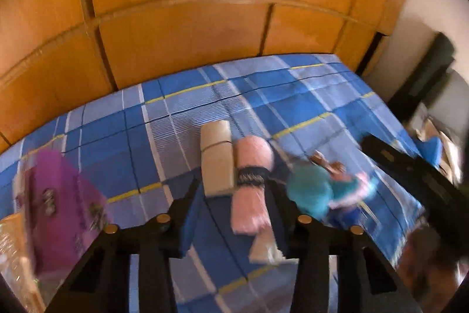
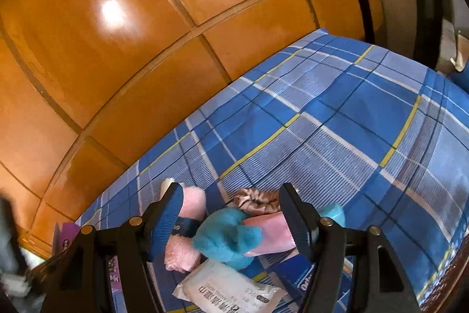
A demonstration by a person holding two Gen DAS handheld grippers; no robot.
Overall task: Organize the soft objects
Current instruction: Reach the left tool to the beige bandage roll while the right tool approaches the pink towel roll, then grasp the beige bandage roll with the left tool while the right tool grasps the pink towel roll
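1. Though blur softens both views, the left gripper (image 1: 234,213) hangs over the bed (image 1: 293,96) with jaws spread and nothing between them; the pink roll (image 1: 252,178) lies just ahead, toward its right finger.
2. The right gripper (image 2: 231,219) is likewise released, and the teal plush (image 2: 225,239) sits between its fingers but ungripped.
3. Beside the roll on the left gripper's inner side is a beige pack (image 1: 217,157); a wipes packet (image 2: 228,288) lies below the right gripper.
4. The roll looks light and squashy, so it should compress and not slip. Its dark band (image 1: 252,176) is probably the firmest place to pinch.
5. The plush would likely sag if taken by an edge; its thick middle seems better.
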